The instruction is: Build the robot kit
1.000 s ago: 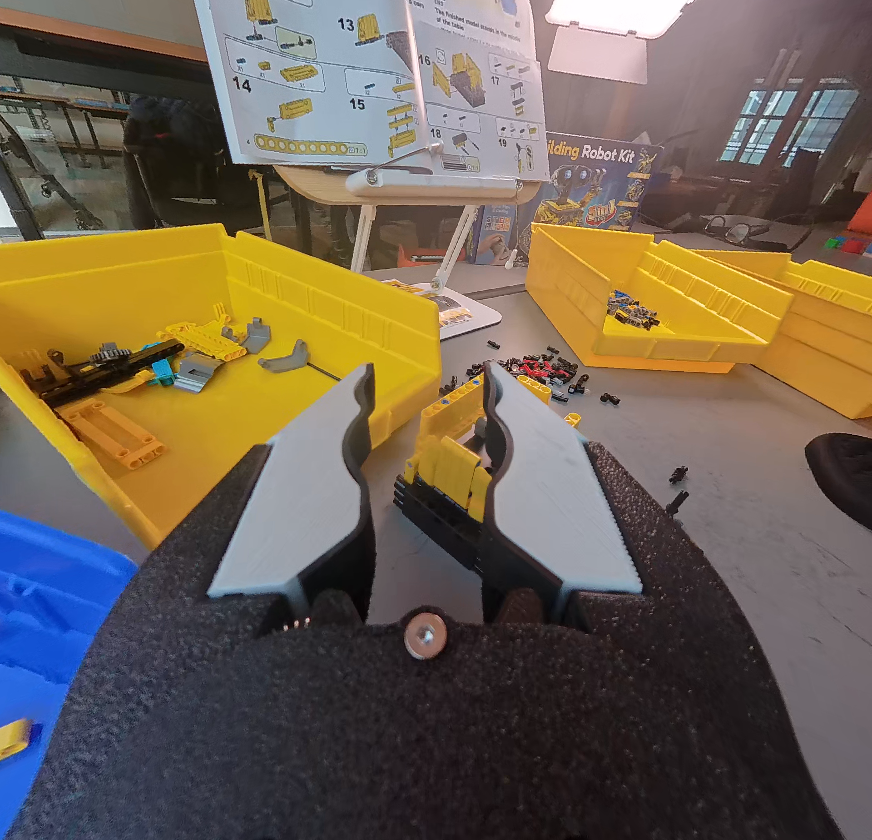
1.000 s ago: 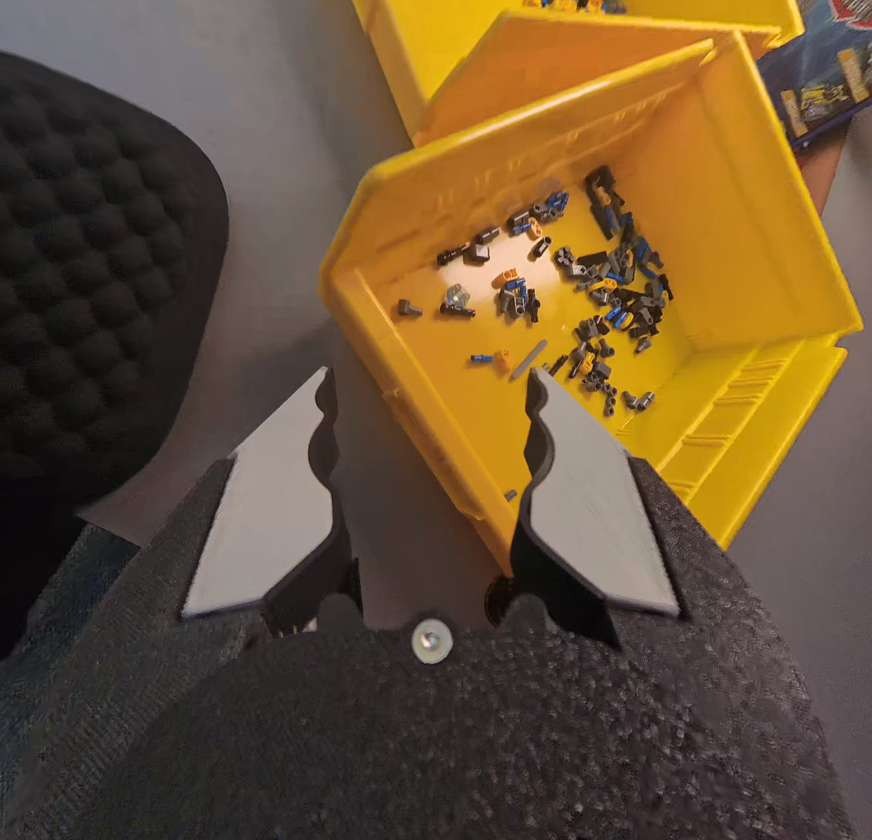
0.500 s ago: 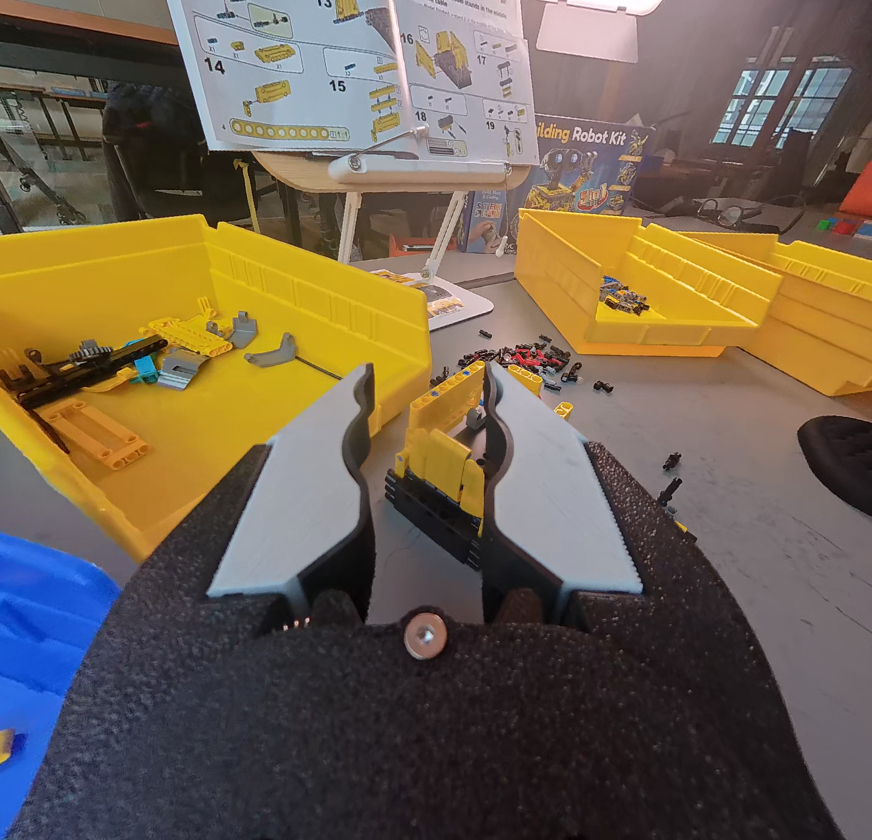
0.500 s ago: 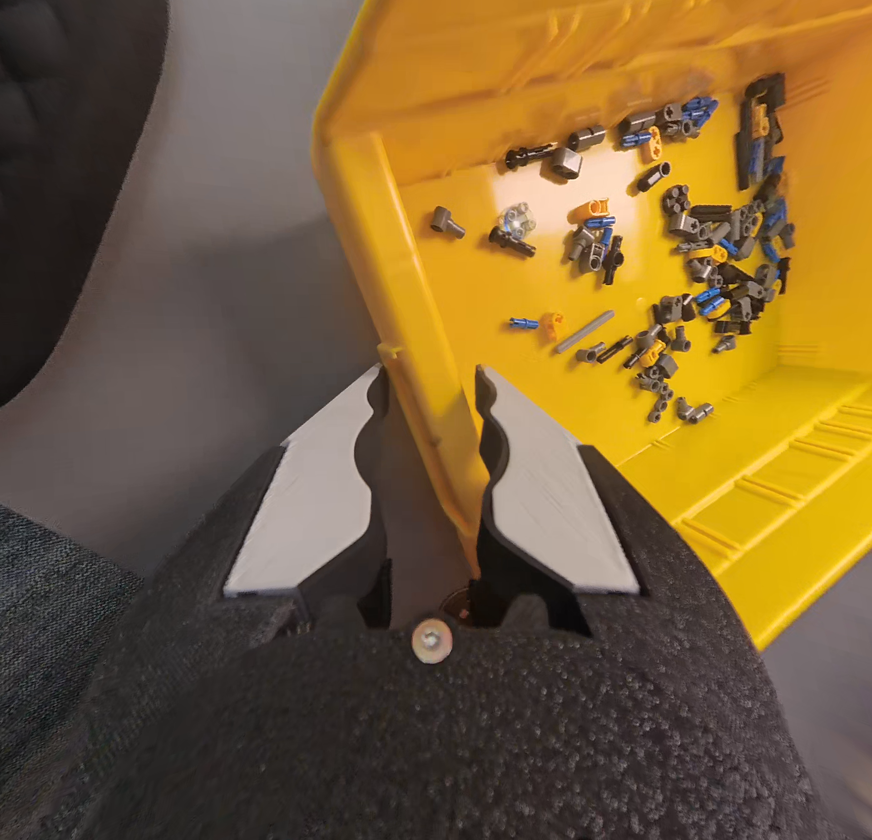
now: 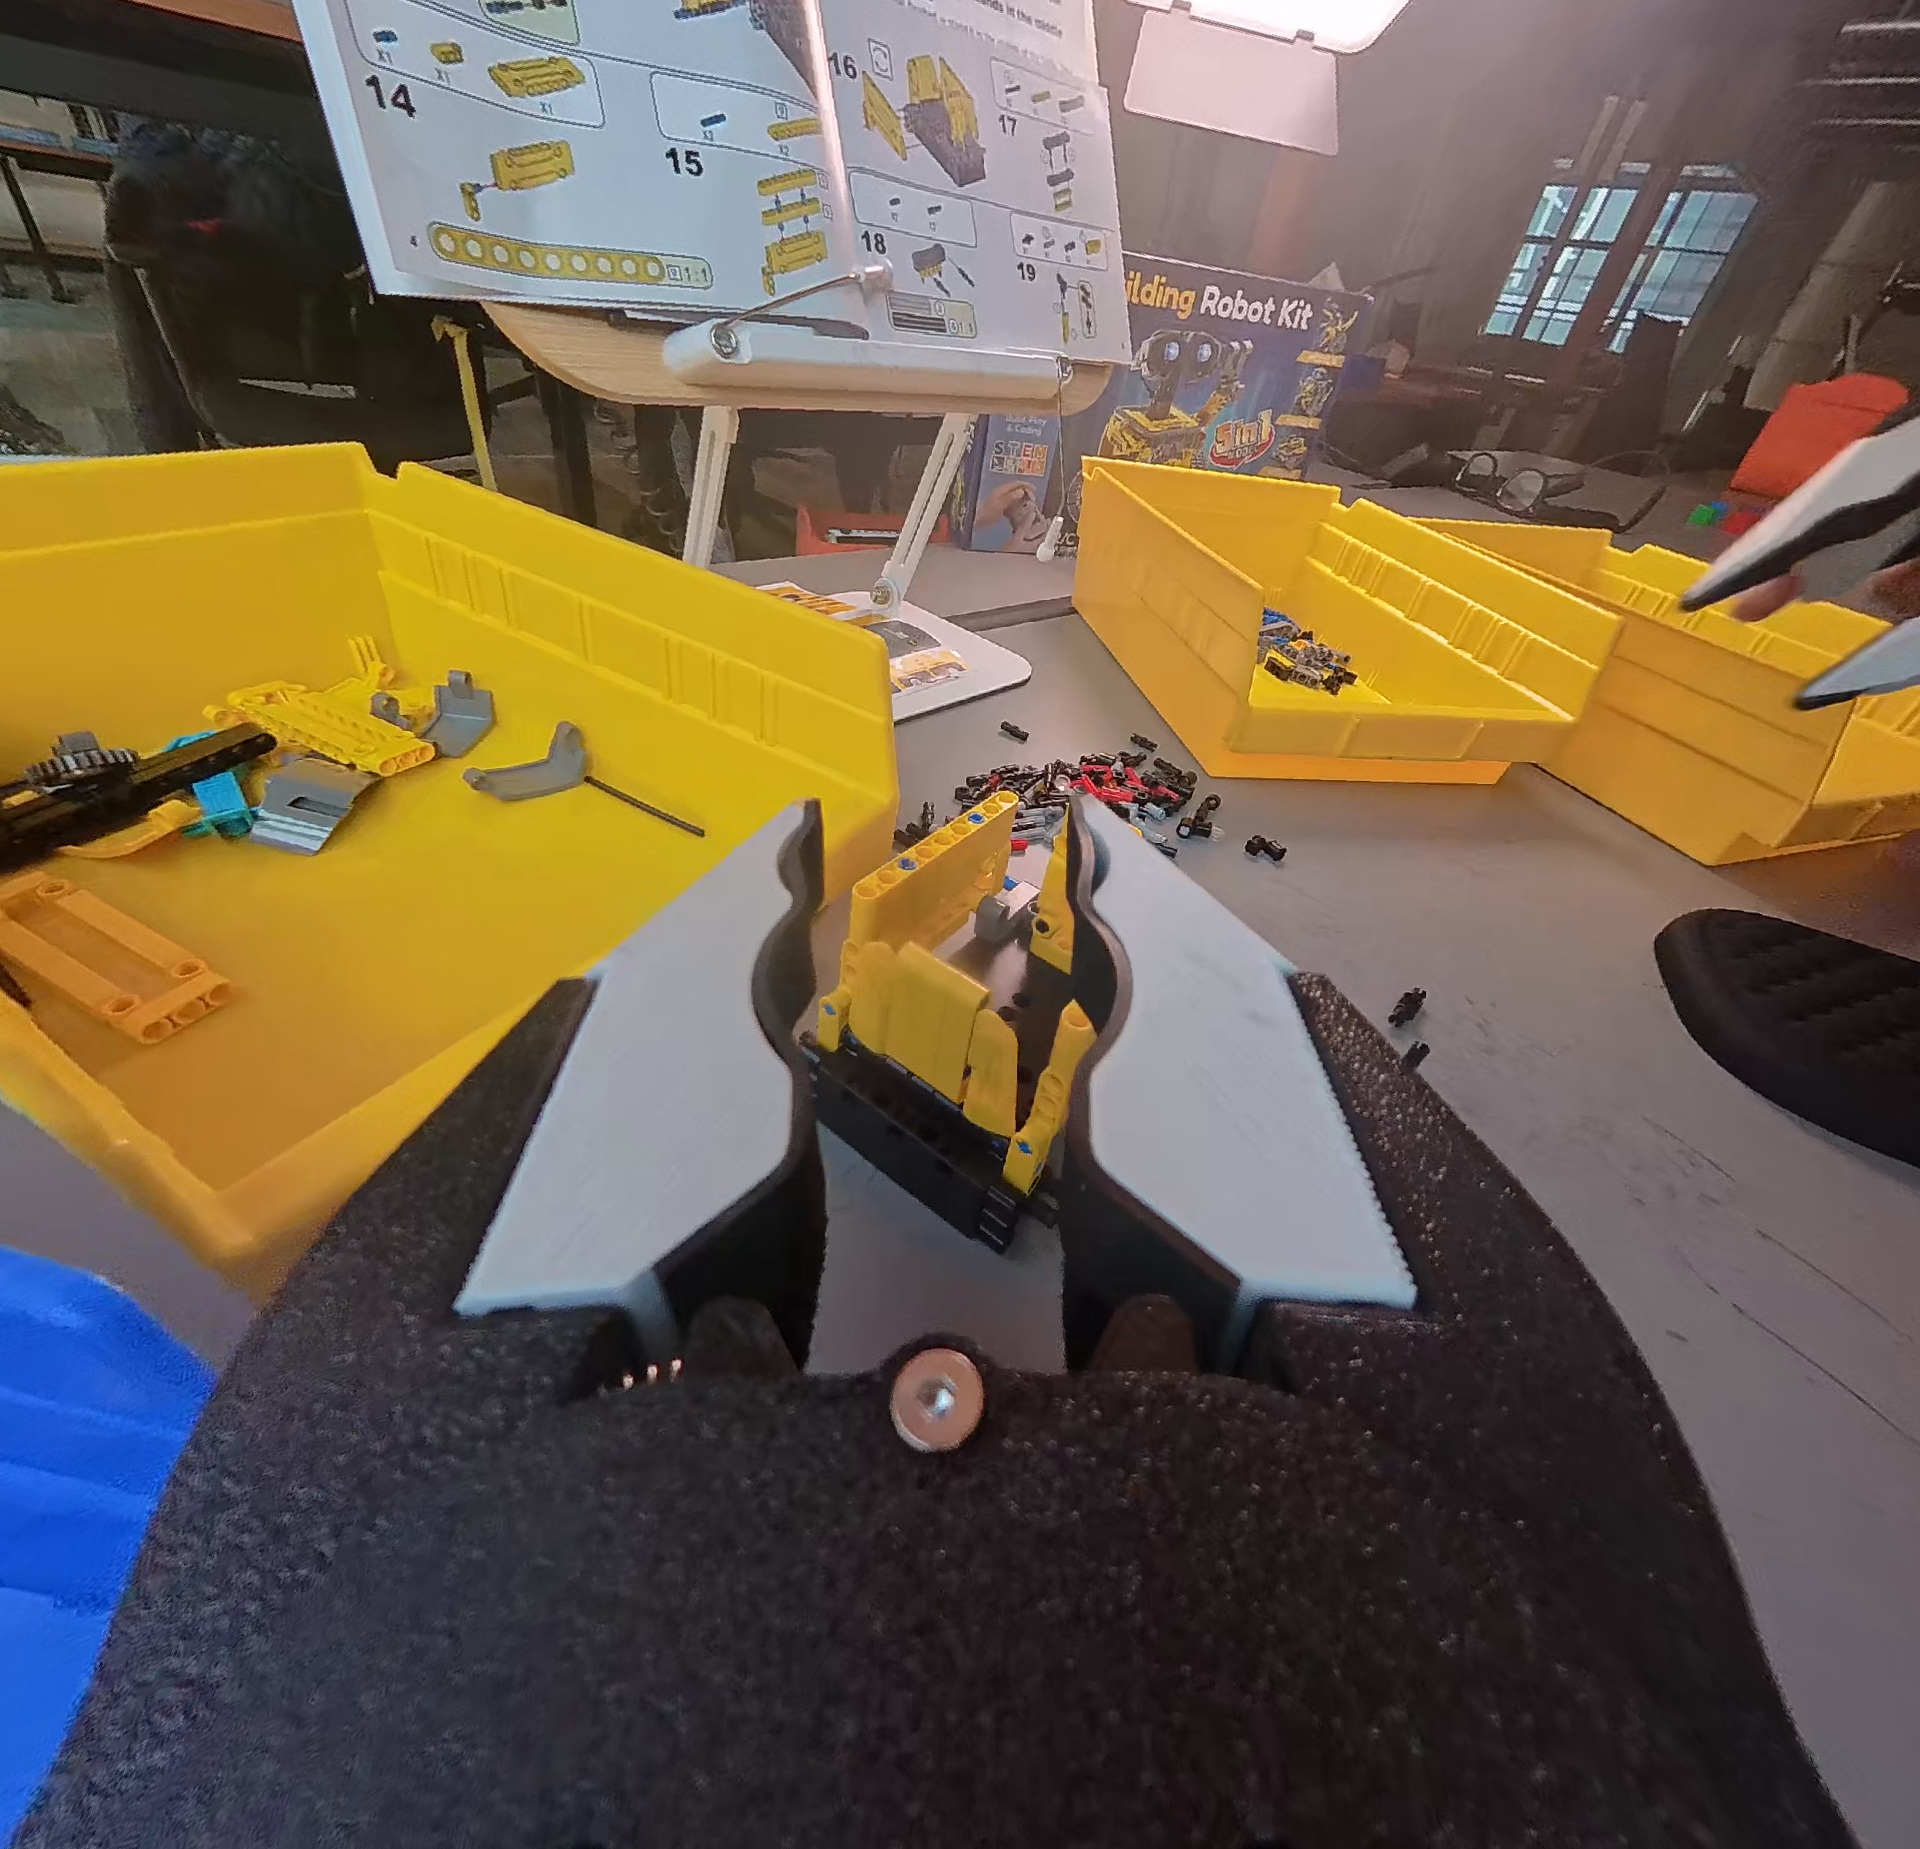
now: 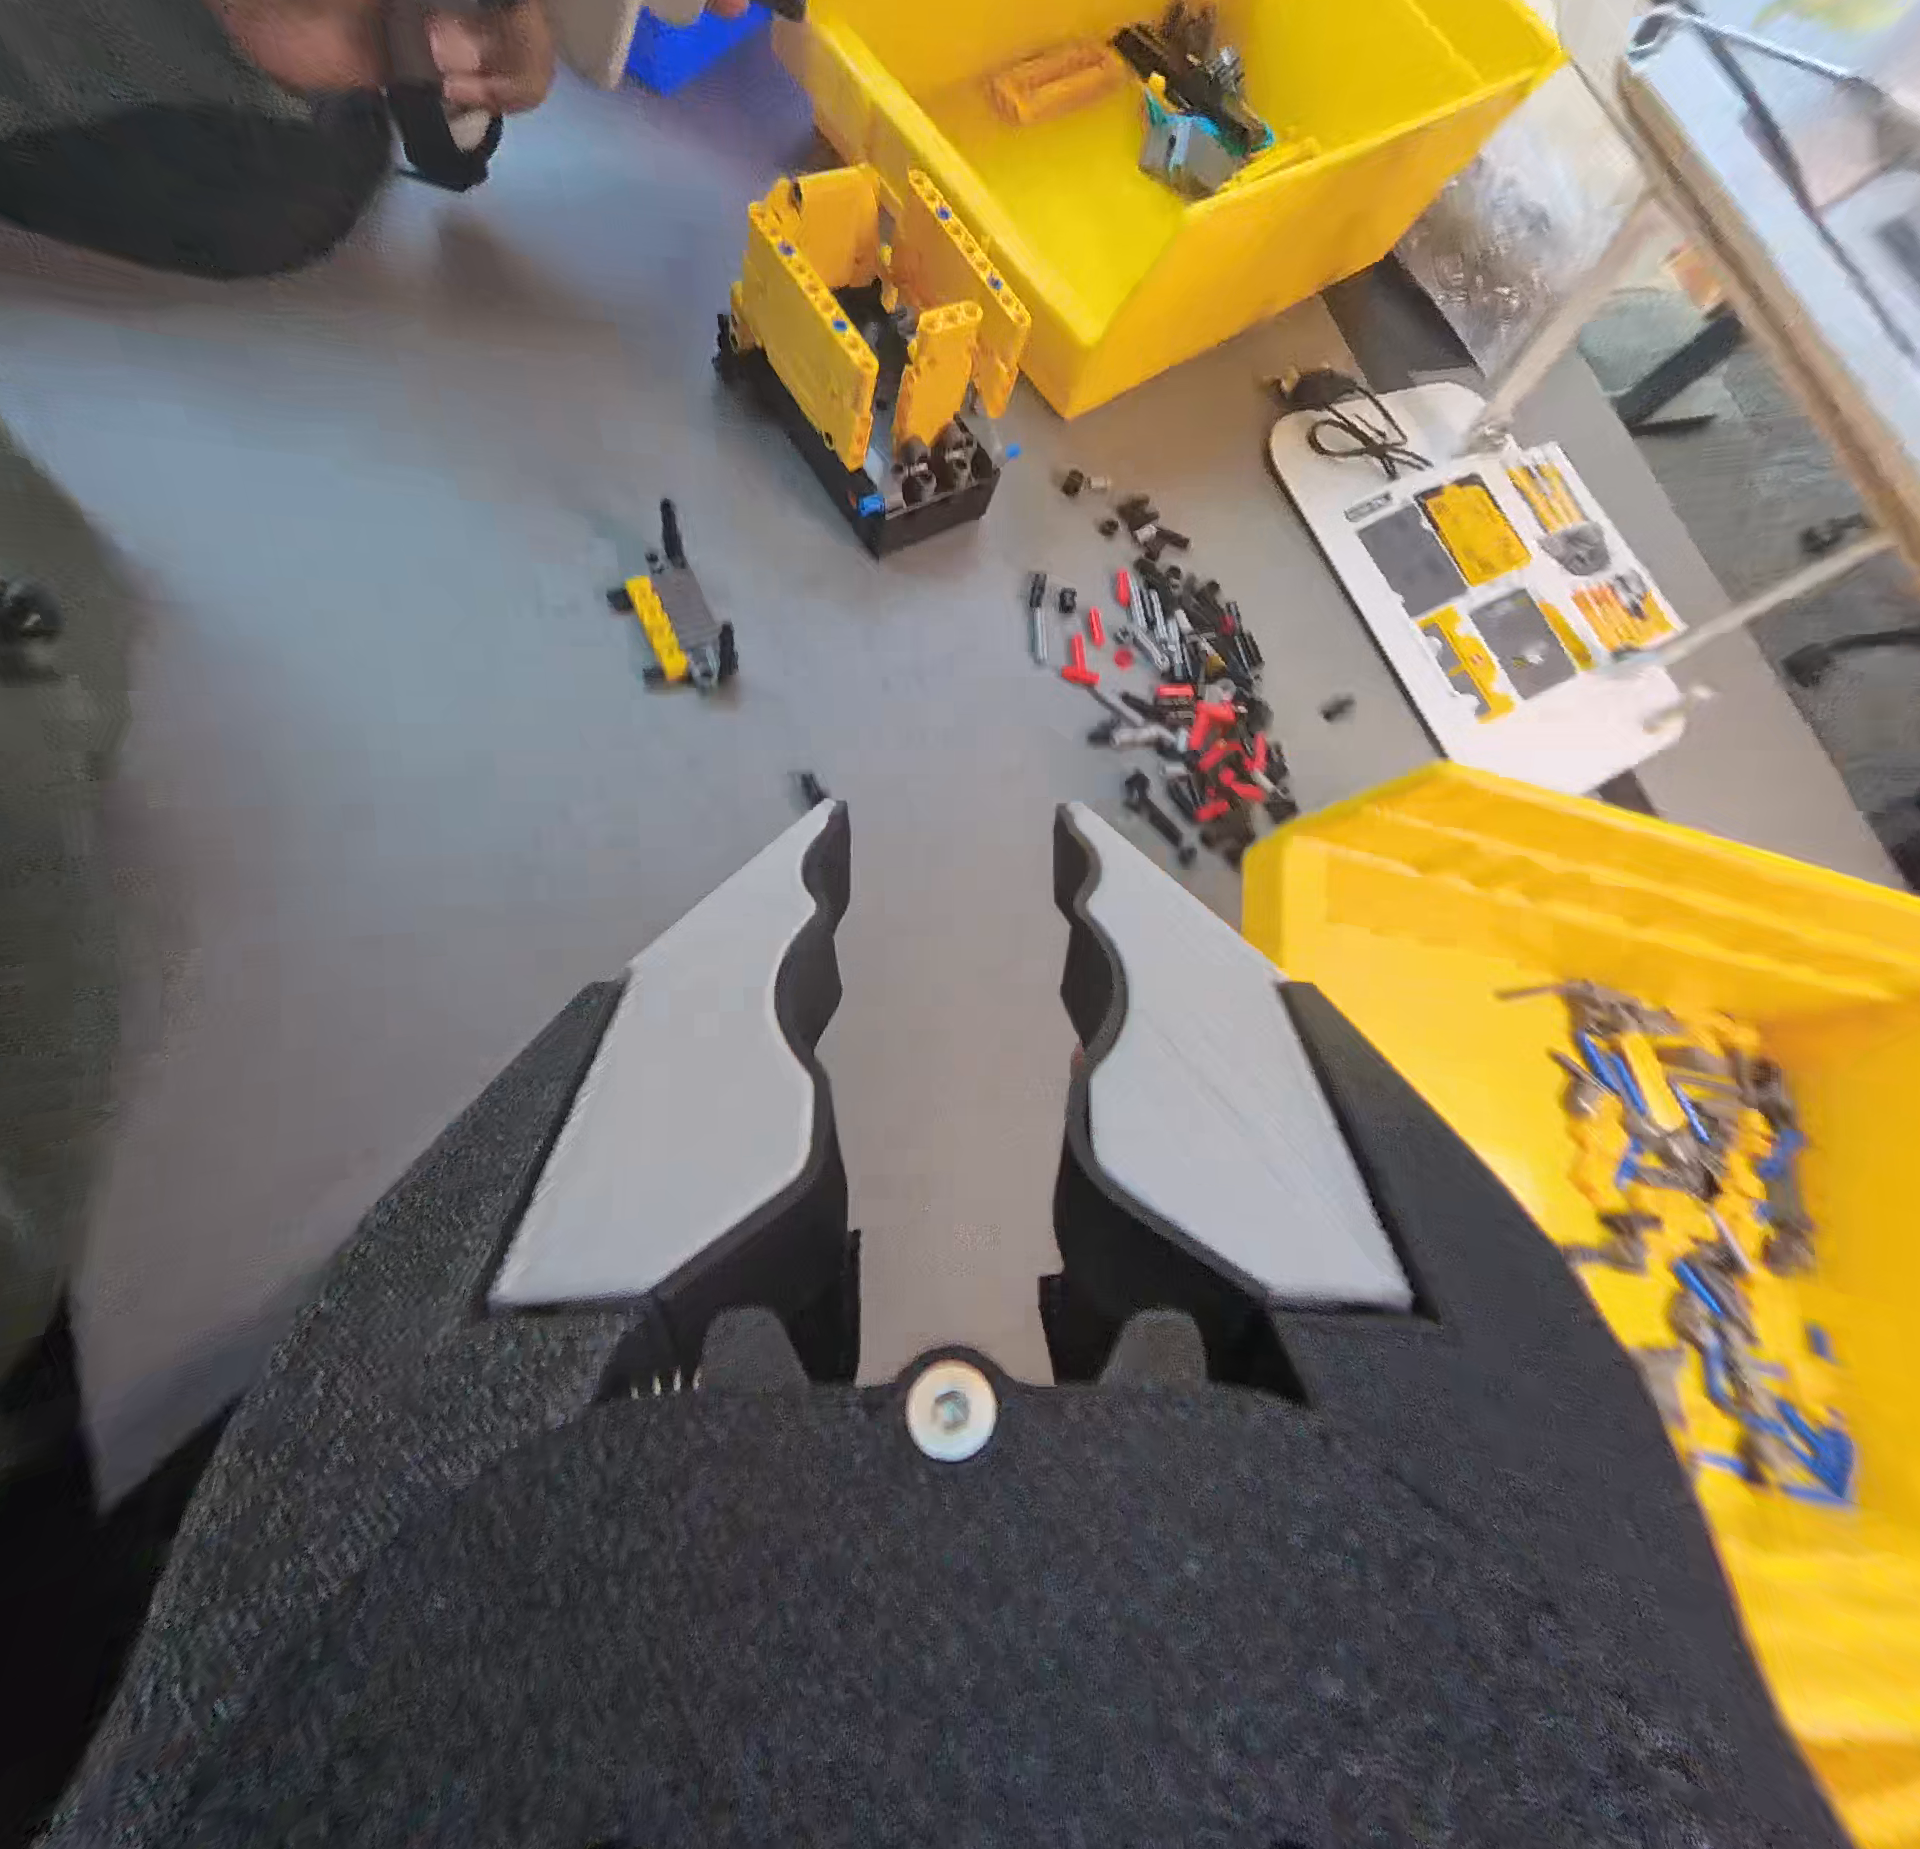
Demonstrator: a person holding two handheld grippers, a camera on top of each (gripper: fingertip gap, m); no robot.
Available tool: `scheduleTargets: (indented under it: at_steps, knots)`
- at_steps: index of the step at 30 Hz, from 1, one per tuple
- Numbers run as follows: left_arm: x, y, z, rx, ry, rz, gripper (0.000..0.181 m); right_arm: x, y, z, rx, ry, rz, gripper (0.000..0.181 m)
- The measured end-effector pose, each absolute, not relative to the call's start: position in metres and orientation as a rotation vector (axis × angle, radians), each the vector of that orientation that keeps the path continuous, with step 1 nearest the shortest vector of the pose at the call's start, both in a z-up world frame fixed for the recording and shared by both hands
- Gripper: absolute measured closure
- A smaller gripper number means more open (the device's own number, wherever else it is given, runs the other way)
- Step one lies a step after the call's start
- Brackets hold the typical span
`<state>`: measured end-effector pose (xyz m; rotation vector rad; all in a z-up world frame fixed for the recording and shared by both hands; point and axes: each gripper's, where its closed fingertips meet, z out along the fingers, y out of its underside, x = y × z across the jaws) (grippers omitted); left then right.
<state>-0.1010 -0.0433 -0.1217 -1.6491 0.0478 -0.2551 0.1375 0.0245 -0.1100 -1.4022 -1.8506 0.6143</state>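
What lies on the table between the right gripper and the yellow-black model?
Right wrist view: between right gripper and model lies a small yellow-grey assembly; otherwise bare table.

Two wrist cameras, one low and level, one high and tilted down.

The left wrist view sits close above the tabletop (image 5: 1558, 1228), looking forward along its gripper (image 5: 940, 833) toward the instruction sheet (image 5: 707, 116). The right wrist view looks steeply down from higher over its gripper (image 6: 948, 810). Both share the yellow-and-black brick model (image 5: 935, 1020) (image 6: 868, 345), the scattered small pins (image 5: 1091, 786) (image 6: 1184, 687) and the big yellow bin (image 5: 623, 636) (image 6: 1247, 251).
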Motion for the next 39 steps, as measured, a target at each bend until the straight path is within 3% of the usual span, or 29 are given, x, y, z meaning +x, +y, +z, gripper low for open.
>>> scheduleTargets:
  at_steps: [8,15,25,33,39]
  knots:
    - [-0.087,-0.044,-0.127,-1.678,0.115,-0.267,0.136,0.01,0.064,-0.224,-1.673,-1.866,0.712,0.155]
    - [-0.082,-0.043,-0.132,-1.695,0.115,-0.337,0.136,-0.002,0.074,-0.239,-1.732,-1.898,0.688,0.165]
    - [-0.075,-0.042,-0.137,-1.72,0.14,-0.378,0.137,0.0,0.071,-0.239,-1.692,-1.922,0.697,0.178]
    - [-0.049,-0.046,-0.133,-1.684,0.286,-0.39,0.136,0.017,0.029,-0.146,-1.345,-1.62,1.069,0.178]
    - [-0.02,-0.049,-0.134,-1.674,0.42,-0.419,0.125,0.038,-0.005,-0.146,-1.282,-1.516,1.194,0.178]
